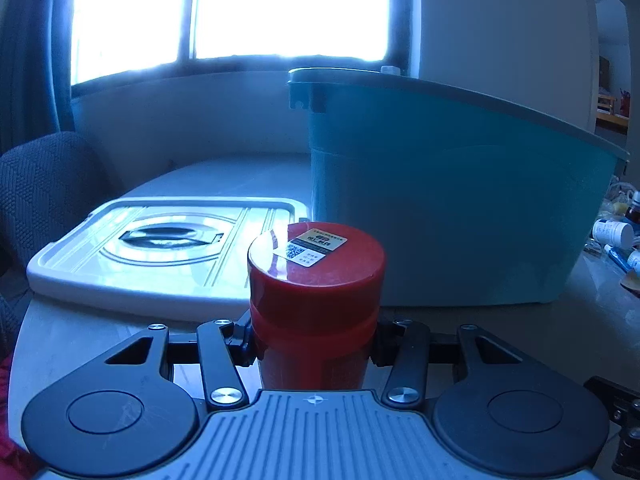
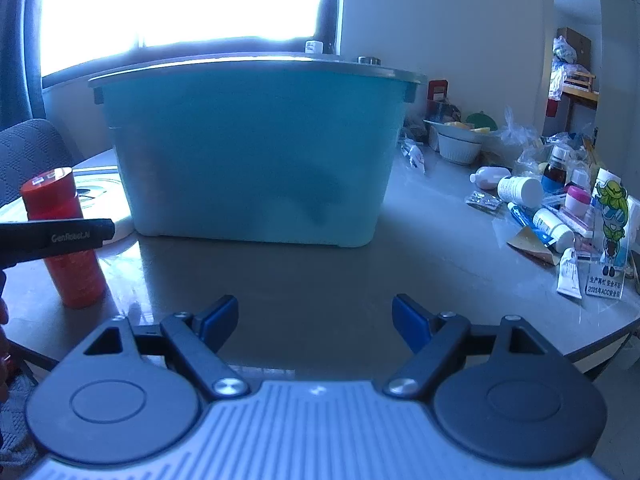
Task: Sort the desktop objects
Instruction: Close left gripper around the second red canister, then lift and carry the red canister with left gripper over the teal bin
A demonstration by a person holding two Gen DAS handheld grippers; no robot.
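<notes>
Between the pads of the left tool point(image 1: 314, 344) stands a red jar point(image 1: 316, 300), upright on the tabletop point(image 1: 500, 340) and clamped at its sides below the lid. Just behind the jar, to its left, lies a white bin lid point(image 1: 160, 256) flat on the tabletop; to its right rises a teal bin point(image 1: 440, 208), near the jar. The right tool point(image 2: 315, 322) hangs over bare tabletop in front of the bin, its blue pads point(image 2: 218, 320) spread apart with nothing between them. Right of the bin lies a clutter of bottles point(image 2: 520, 190), tubes and packets.
</notes>
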